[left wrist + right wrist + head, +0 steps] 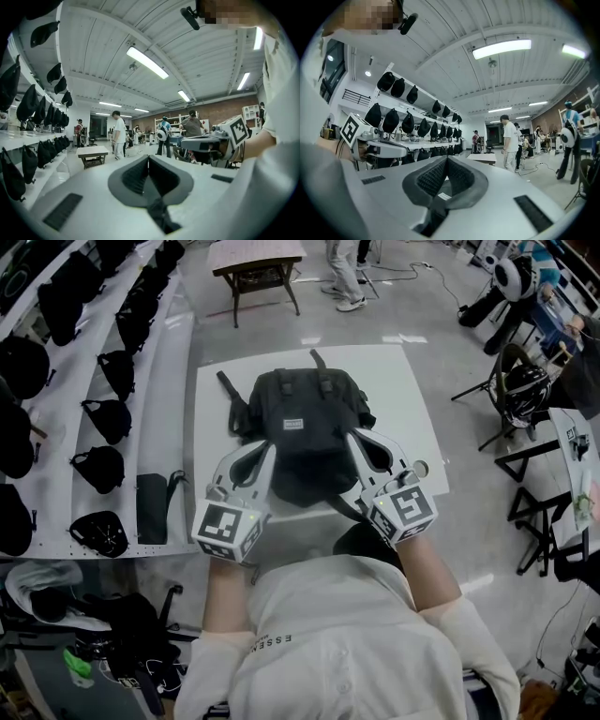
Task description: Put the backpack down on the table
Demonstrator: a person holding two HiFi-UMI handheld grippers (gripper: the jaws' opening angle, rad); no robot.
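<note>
A black backpack [305, 432] hangs in front of me over the white table [417, 399], its straps trailing toward the far side. My left gripper [269, 454] grips it from the left and my right gripper [359, 444] from the right. In the left gripper view the jaws [149, 161] are pressed together with a dark strap [161, 215] caught low between them. The right gripper view shows the same: the right gripper [446, 161] is shut, with a dark strap [436, 206] bearing a small white label in the throat. How much of the pack rests on the table is hidden.
White shelves [164, 362] with several black bags run along the left. A small brown table [258, 263] and a person's legs [345, 277] are beyond the white table. Black stands [534, 512] and gear crowd the right side.
</note>
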